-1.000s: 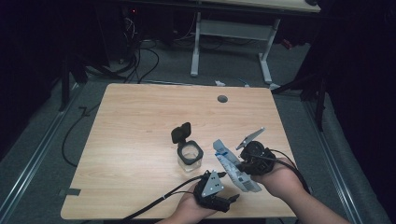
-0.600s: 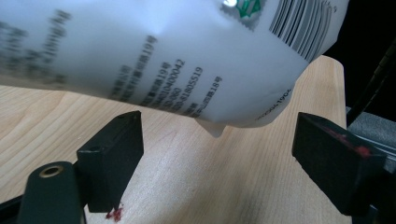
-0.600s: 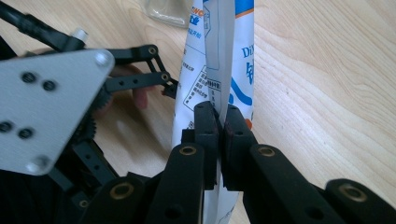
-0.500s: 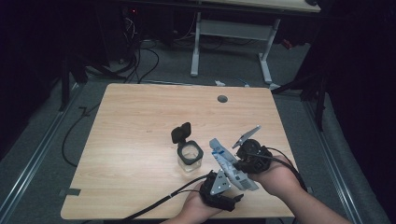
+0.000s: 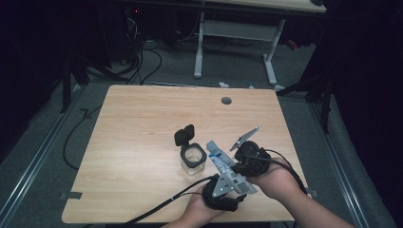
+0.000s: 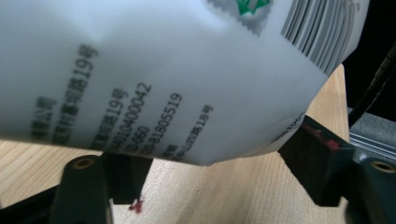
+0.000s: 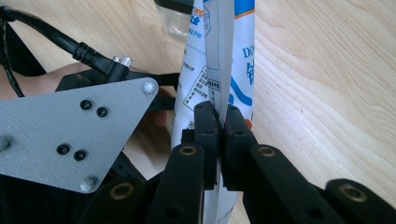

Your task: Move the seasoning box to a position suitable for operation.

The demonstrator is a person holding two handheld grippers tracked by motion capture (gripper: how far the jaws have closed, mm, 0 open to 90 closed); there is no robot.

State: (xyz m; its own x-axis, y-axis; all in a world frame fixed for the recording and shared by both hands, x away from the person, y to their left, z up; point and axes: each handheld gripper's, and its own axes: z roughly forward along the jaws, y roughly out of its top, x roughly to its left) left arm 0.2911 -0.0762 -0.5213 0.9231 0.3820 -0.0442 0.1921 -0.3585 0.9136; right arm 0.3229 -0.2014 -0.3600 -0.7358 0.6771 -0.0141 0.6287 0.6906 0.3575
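Pinching the seam of a white printed pouch (image 7: 219, 56), the right gripper (image 7: 219, 140) has its jaws pressed together on it, near the table's front edge. The left gripper (image 6: 210, 172) has just been closing a little; its jaws are spread with the pouch's bottom between them. A glass jar (image 5: 193, 159) stands just beside the pouch, lid open, on the wooden table (image 5: 142, 128).

Packet (image 5: 219, 160) right of, perhaps touching, jar (image 5: 193, 159)

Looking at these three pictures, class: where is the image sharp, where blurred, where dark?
High view: table lit, surroundings dark. Left gripper view: packet so close its print blurs. Right gripper view: fingers and packet sharp, jar softer.
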